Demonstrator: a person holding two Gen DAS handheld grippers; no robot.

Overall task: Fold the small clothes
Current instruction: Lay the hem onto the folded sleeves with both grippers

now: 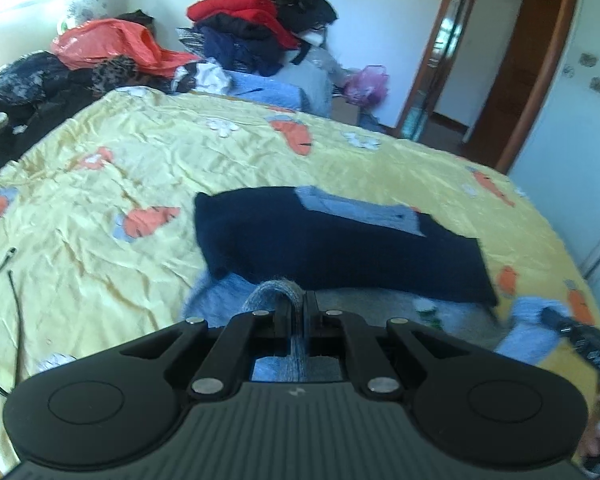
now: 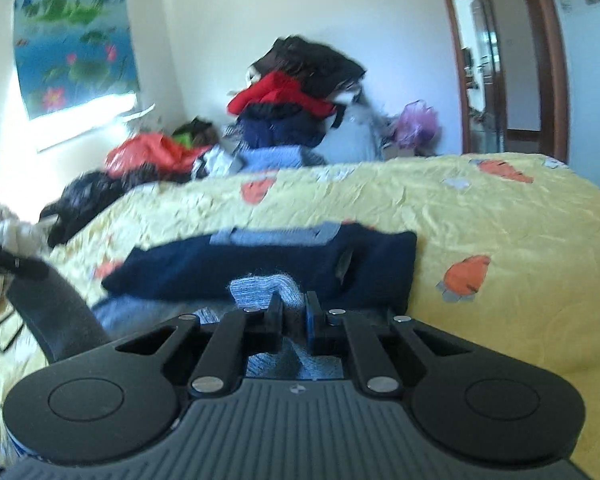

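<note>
A small knitted garment, navy with light blue-grey parts, lies on the yellow bedspread. My left gripper is shut on a light blue-grey knit edge at the garment's near side. My right gripper is shut on another fold of the same blue-grey knit edge, in front of the navy part. The right gripper also shows at the right edge of the left wrist view, and the left one at the left of the right wrist view.
A tall pile of red, navy and black clothes stands at the far side of the bed. An orange plastic bag and dark clothes lie at the far left. Black cables lie on the bedspread. A doorway is at the right.
</note>
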